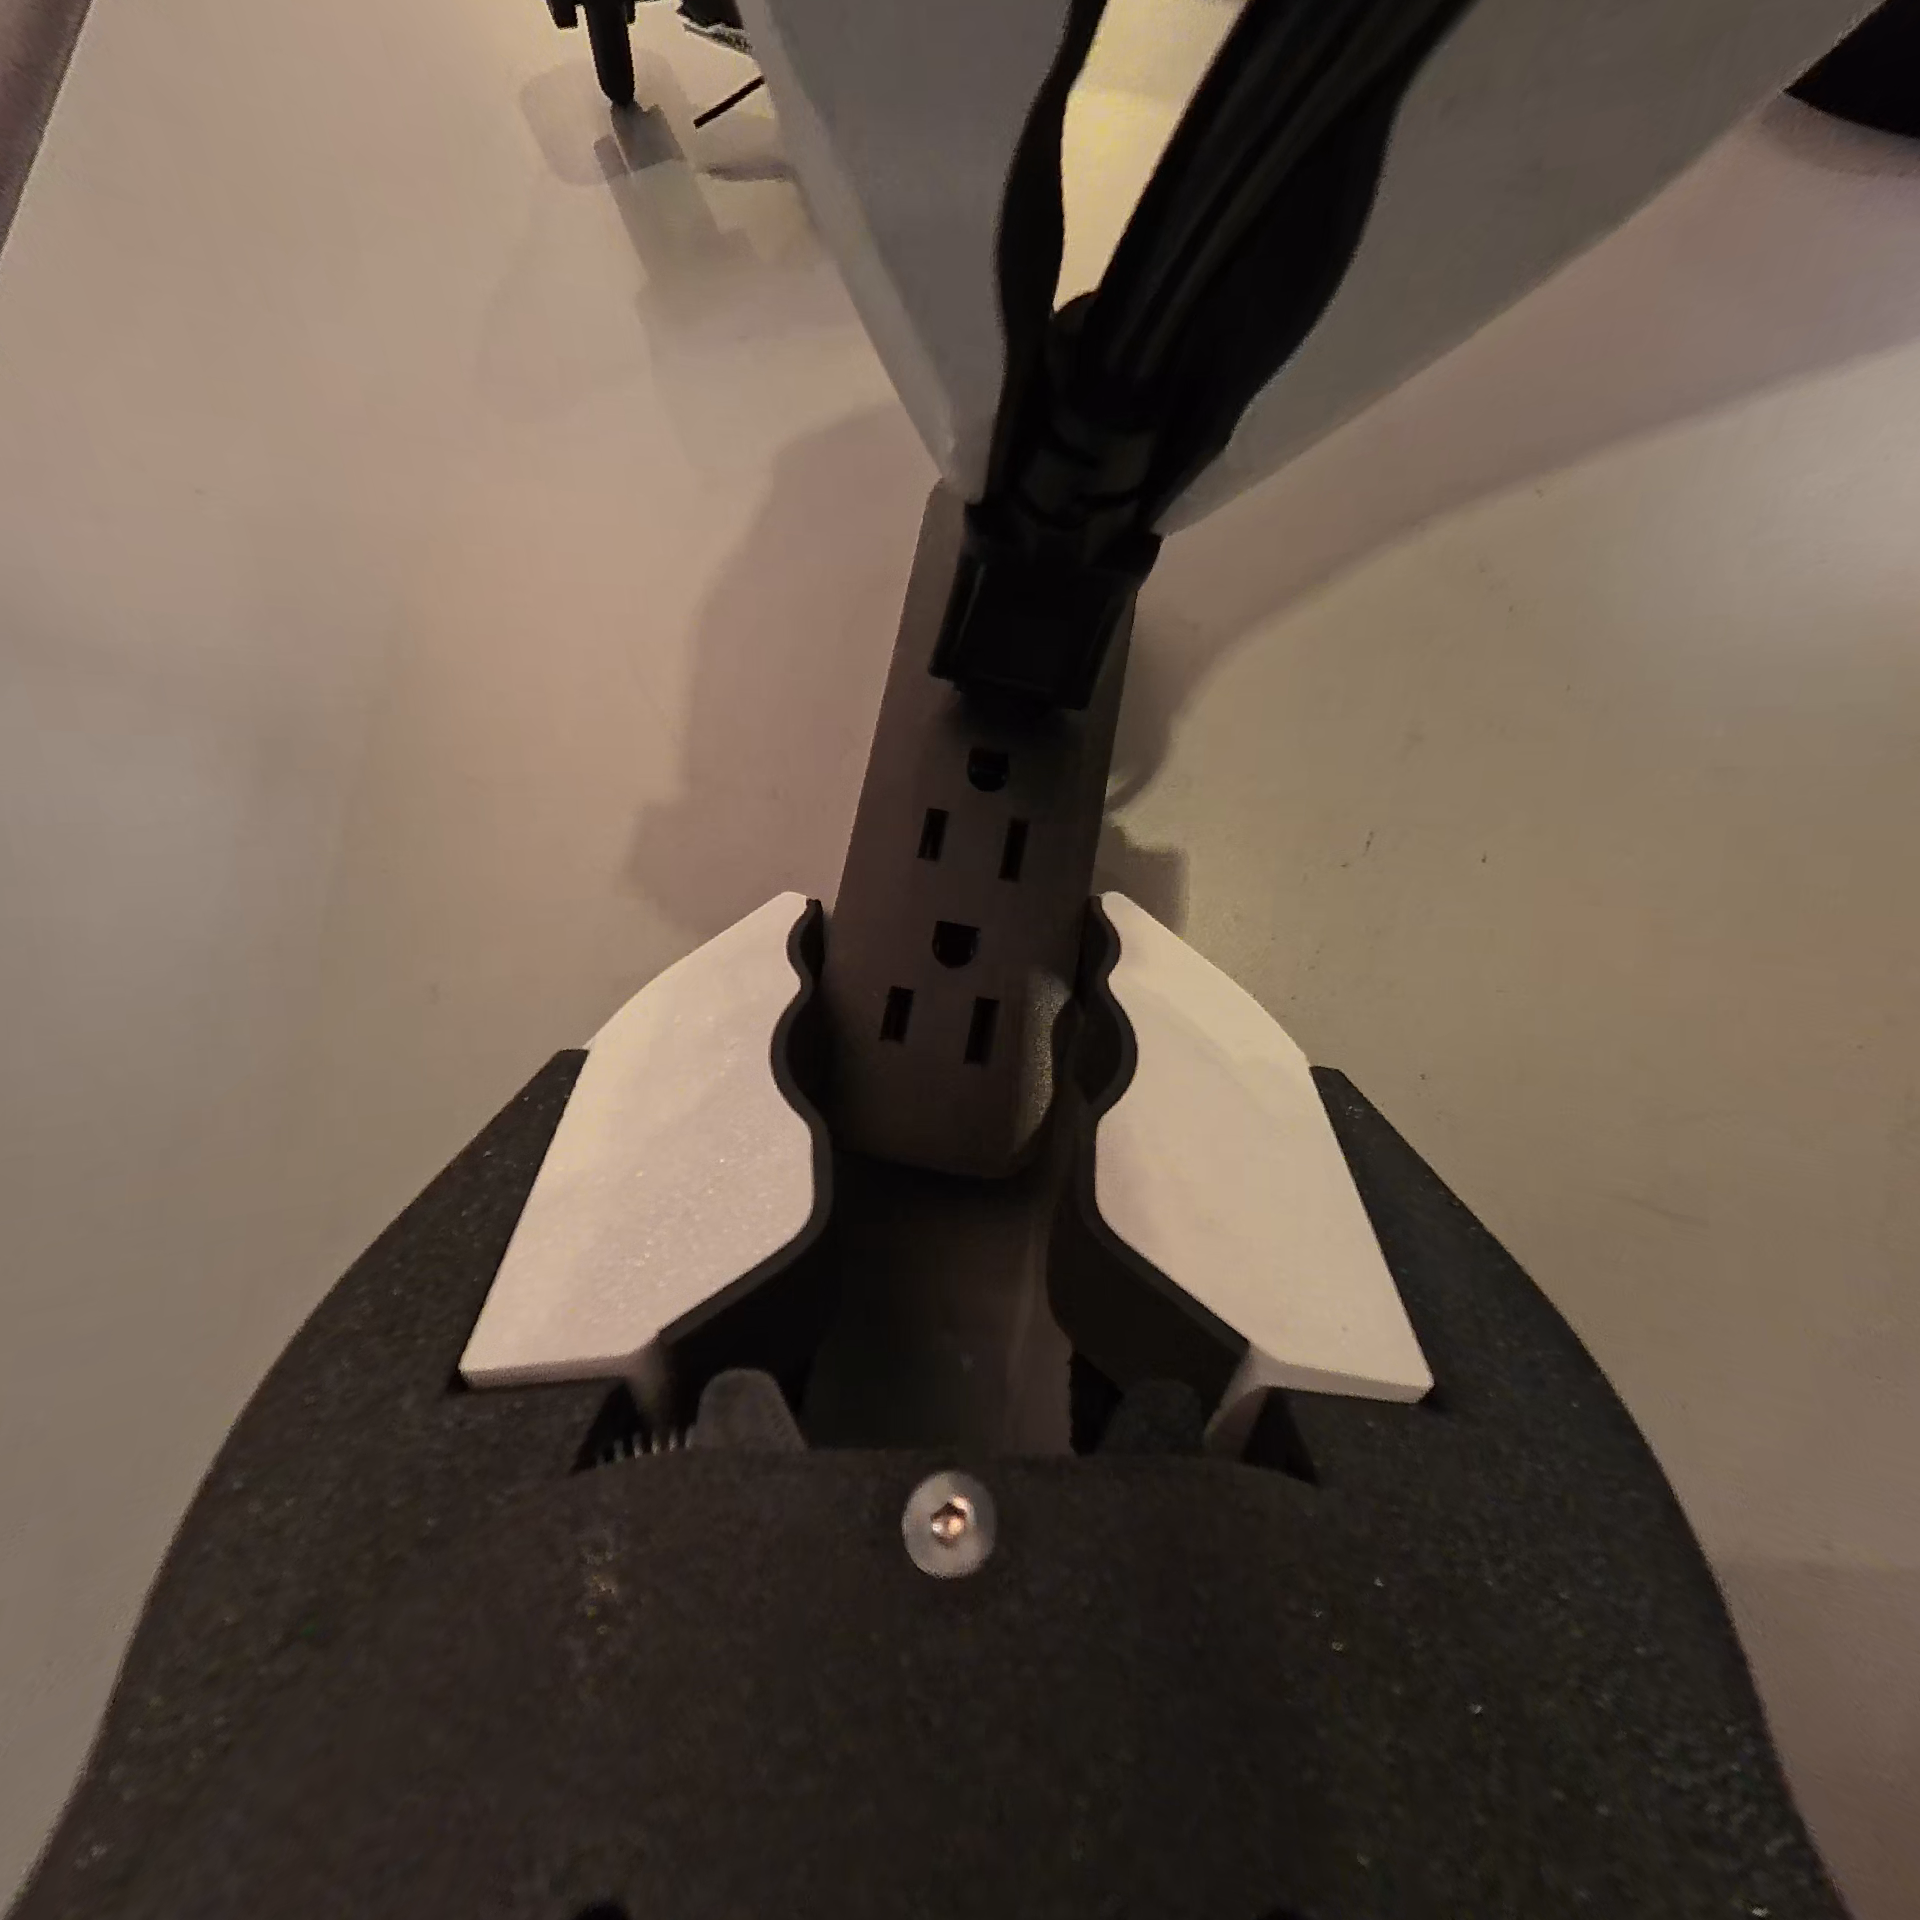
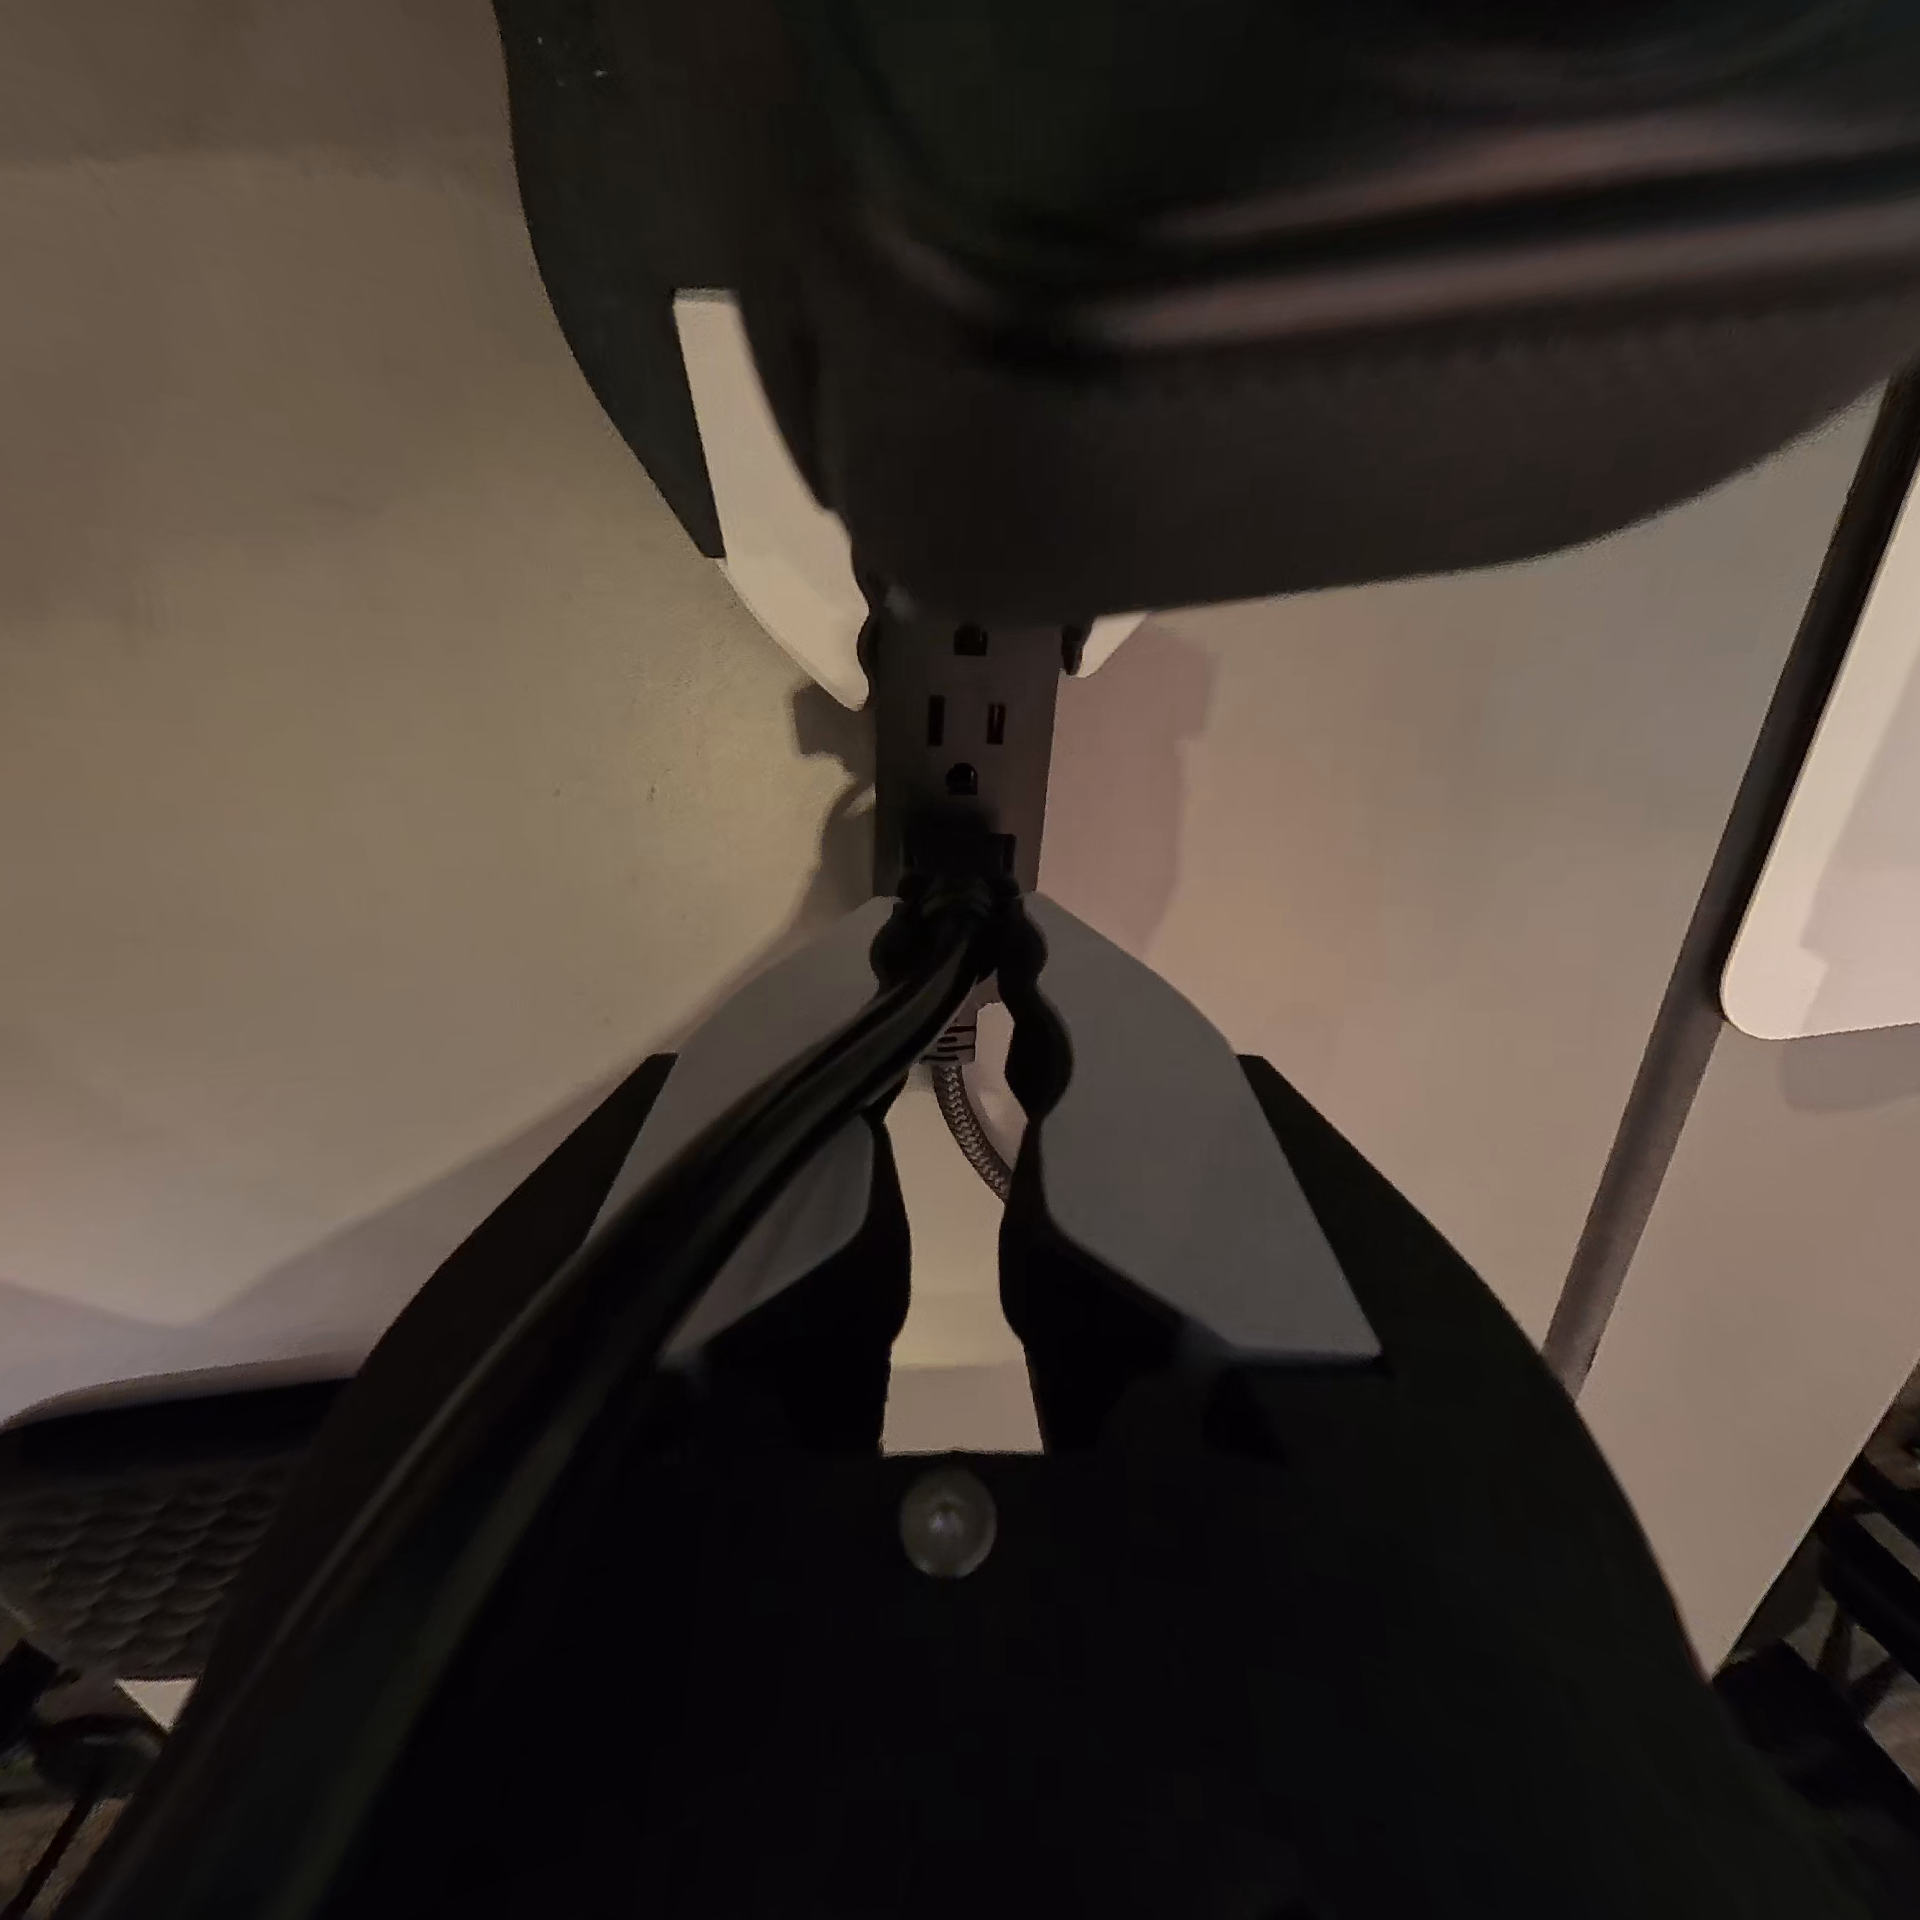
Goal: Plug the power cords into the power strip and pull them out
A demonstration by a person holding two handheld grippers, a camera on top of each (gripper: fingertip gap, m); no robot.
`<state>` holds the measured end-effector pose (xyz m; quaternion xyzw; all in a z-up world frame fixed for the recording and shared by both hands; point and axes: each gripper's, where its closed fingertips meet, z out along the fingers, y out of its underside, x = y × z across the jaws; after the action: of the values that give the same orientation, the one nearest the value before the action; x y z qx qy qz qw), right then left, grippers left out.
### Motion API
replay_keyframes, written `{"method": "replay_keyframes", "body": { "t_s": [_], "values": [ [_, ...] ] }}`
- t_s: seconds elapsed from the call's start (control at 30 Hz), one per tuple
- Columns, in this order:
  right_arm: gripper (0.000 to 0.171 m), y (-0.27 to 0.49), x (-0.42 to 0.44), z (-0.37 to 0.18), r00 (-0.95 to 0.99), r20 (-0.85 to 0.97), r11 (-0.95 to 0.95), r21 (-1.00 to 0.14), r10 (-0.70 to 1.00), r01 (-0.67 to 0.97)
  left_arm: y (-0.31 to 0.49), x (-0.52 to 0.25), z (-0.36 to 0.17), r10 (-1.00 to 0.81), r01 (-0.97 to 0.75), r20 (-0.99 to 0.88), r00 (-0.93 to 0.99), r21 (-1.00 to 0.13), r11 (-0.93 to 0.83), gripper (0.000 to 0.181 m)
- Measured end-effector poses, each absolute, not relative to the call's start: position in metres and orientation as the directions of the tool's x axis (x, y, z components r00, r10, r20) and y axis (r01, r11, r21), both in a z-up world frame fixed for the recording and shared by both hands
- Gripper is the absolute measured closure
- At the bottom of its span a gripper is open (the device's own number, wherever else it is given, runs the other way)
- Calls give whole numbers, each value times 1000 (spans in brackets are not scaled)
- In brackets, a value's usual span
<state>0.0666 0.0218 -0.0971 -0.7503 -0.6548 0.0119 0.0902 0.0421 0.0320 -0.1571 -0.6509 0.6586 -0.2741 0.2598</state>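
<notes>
Power strip (image 1: 961, 883): grey, lying on the pale bench (image 1: 312, 727), well in from its edges; two sockets free. Left tool (image 1: 951, 997): fingers pinching the strip's near end across its width. Plug (image 1: 1029, 634): black, at the strip's far socket, prongs partly showing. Right tool (image 2: 951, 935): fingers pinching the plug; black power cord (image 2: 623, 1247) trailing back over the tool.
</notes>
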Motion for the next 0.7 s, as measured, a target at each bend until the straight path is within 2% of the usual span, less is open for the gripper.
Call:
{"method": "replay_keyframes", "body": {
  "t_s": [0.2,0.33,0.53,0.7],
  "values": [
    [154,21,67,-97,143,123,-111,-236,982,965,32,42,-157,-1000,-721,11,-21,-693,8,135],
    [154,21,66,-97,148,141,-112,-234,979,966,32,42,-157,-1000,-723,10,-19,-691,7,135],
    [155,21,66,-97,140,146,-116,-163,979,980,32,42,-157,-1000,-720,13,-13,-694,0,135],
    [152,22,67,-97,186,97,-145,-326,978,934,32,43,-157,-1000,-718,11,-15,-696,3,135]
  ]
}}
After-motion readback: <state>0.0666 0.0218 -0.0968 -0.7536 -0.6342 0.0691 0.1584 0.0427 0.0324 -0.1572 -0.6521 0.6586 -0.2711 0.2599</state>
